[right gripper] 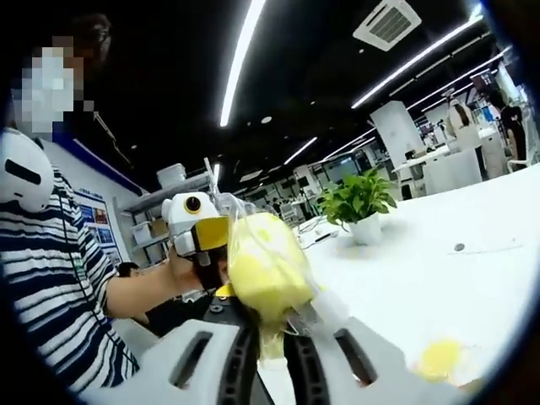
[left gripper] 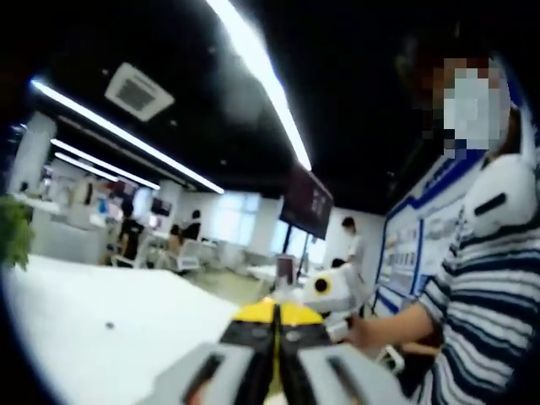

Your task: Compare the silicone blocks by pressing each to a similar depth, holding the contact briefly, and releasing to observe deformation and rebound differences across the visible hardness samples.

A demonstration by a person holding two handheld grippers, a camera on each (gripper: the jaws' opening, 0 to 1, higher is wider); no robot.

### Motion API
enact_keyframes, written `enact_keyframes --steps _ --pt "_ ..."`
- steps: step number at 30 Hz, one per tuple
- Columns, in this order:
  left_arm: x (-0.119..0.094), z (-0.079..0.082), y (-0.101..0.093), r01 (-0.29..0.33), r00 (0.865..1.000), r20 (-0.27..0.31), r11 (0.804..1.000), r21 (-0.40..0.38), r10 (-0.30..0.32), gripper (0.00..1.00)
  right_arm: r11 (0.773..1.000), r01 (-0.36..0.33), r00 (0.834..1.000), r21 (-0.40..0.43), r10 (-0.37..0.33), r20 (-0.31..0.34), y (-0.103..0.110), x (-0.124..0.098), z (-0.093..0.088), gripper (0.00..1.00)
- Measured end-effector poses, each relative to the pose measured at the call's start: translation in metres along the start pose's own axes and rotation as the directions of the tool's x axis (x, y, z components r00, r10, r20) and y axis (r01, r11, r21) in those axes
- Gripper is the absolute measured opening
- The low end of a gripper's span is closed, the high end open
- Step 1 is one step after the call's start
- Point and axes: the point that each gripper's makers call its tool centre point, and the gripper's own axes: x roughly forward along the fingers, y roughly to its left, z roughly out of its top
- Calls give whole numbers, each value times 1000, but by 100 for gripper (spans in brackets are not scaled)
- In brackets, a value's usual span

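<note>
A soft yellow silicone block (right gripper: 263, 268) in a clear plastic bag stands up between the jaws of my right gripper (right gripper: 270, 327), which is shut on its lower end. Just behind it, a person's hand holds my left gripper (right gripper: 196, 226), white with a yellow front. In the left gripper view, my left gripper (left gripper: 274, 325) has its grey jaws pressed together under yellow tips, with nothing visible between them. Beyond those tips the right gripper's white body (left gripper: 333, 291) shows. A second yellow piece (right gripper: 439, 359) lies blurred on the white table (right gripper: 422, 270).
A person in a striped shirt (right gripper: 51, 295) stands close beside both grippers. A potted green plant (right gripper: 359, 201) sits on the table behind the block. The white table (left gripper: 93, 321) stretches away towards desks and people in an open office.
</note>
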Motion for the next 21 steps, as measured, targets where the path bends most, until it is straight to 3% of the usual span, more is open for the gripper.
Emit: enact_keyframes --steps 15,21 --pt "-21 3 6 -58 998 34 998 0 58 0 999 -34 999 6 34 -17 6 18 -5 1" --pt "-22 -2 7 -65 998 8 998 13 65 0 999 -36 999 19 36 -26 6 17 -13 1"
